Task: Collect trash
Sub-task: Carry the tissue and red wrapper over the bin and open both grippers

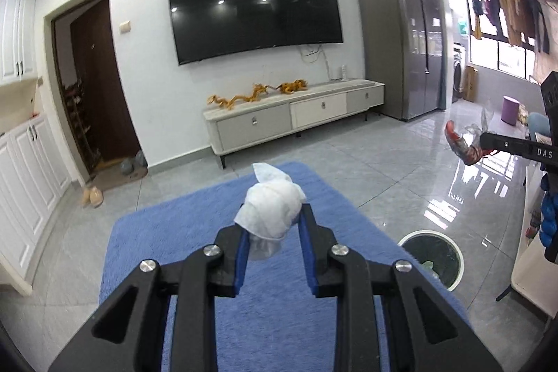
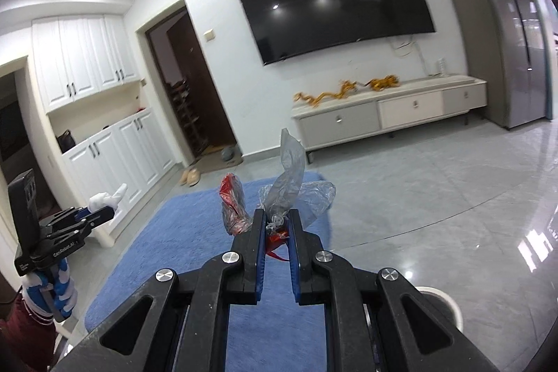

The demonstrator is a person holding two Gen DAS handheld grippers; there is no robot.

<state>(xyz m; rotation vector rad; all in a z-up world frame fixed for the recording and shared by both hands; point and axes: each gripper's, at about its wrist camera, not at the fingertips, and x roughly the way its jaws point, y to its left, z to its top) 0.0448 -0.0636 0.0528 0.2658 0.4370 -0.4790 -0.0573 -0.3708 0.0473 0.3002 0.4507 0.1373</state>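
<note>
The left gripper [image 1: 270, 222] pinches a tissue wad [image 1: 272, 208]; the right gripper [image 2: 277, 222], tilted downward, pinches a plastic wrapper [image 2: 289, 187].

A crumpled white tissue wad [image 1: 270, 210] sits clamped between blue-padded jaws, held up above a blue rug, one loose corner sticking upward. A clear plastic wrapper [image 2: 291, 187] with red print is pinched at its twisted middle, its ends flaring up. A round white-rimmed trash bin [image 1: 450, 248] with a dark liner stands on the grey tiled floor beside the rug.
</note>
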